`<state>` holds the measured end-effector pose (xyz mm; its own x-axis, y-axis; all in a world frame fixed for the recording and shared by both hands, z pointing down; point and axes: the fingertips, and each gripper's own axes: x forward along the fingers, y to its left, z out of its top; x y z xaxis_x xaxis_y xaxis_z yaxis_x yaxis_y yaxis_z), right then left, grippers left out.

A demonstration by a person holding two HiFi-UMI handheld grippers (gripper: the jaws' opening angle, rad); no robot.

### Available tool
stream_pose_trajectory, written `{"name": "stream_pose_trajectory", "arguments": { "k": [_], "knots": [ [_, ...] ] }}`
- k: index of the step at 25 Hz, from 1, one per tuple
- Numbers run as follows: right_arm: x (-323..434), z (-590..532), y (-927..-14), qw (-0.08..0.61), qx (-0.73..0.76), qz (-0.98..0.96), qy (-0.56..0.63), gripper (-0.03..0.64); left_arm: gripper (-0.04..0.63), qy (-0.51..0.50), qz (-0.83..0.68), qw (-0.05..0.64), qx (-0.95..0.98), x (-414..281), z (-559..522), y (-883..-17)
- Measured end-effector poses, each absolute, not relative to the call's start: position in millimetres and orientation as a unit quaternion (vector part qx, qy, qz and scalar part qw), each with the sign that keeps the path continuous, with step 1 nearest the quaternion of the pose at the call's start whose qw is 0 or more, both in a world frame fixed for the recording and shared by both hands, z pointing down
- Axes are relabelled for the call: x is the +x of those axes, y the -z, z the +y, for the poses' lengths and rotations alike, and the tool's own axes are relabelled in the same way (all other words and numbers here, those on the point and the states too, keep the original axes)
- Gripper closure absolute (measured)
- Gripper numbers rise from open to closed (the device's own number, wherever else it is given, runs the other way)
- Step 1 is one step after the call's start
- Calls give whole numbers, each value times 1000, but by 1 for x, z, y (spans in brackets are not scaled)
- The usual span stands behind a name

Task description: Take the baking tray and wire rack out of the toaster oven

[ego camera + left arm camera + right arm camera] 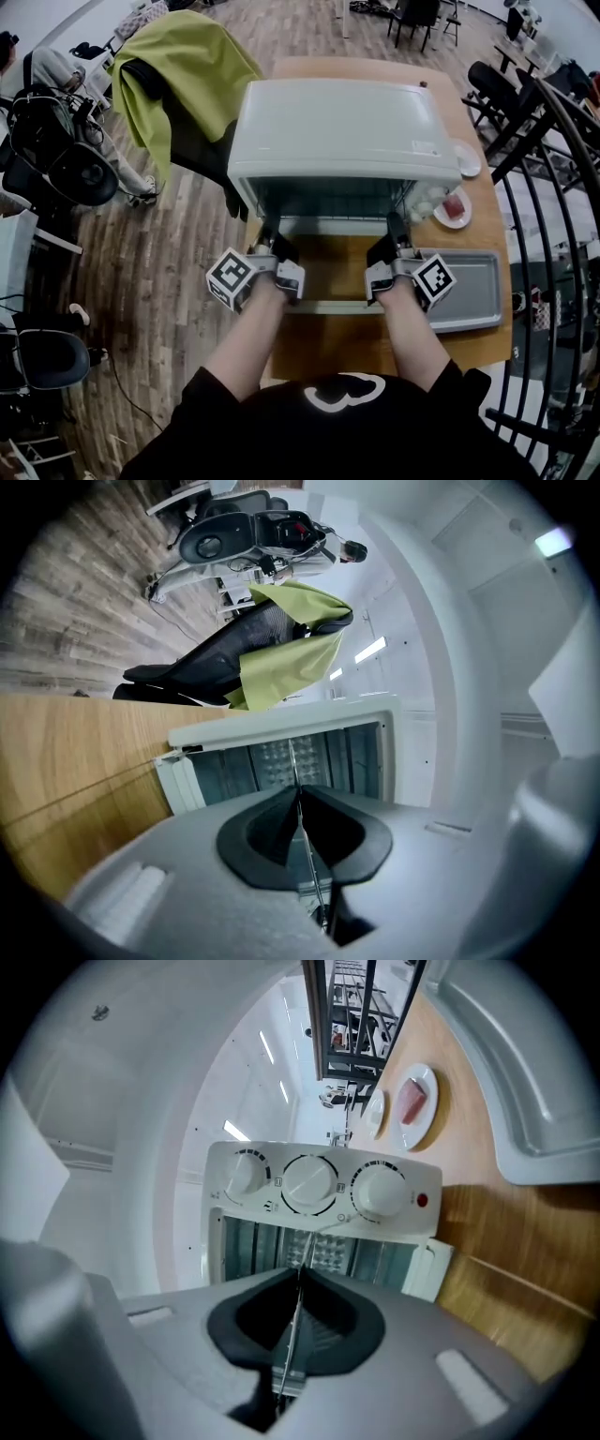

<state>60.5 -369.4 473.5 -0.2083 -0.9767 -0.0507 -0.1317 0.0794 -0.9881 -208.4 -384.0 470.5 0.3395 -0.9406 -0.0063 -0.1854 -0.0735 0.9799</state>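
A white toaster oven (337, 131) stands on the wooden table (328, 352) with its door (328, 306) folded down toward me. The wire rack (328, 208) lies level in the oven's mouth. My left gripper (272, 246) is shut on the rack's front edge at the left, my right gripper (395, 246) on the right. In the left gripper view the rack's wire (293, 761) runs edge-on between the closed pads of the left gripper (298, 794). The right gripper view shows the same wire (302, 1251) in the right gripper (300, 1274). The grey baking tray (469, 291) rests on the table at my right.
Next to the oven's right side sit a plate with a red piece (454, 208) and a small white dish (466, 157). A chair draped in green cloth (187, 66) stands at the table's left. A black railing (553, 187) runs along the right.
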Motion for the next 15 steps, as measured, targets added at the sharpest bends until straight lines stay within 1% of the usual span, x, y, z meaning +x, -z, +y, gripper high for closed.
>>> {"name": "stream_pose_trajectory", "arguments": {
  "k": [15],
  "knots": [
    [65,-277,-456,417,-443,612,505,598,574,370,-446,505,639,-204,-293,-452]
  ]
}}
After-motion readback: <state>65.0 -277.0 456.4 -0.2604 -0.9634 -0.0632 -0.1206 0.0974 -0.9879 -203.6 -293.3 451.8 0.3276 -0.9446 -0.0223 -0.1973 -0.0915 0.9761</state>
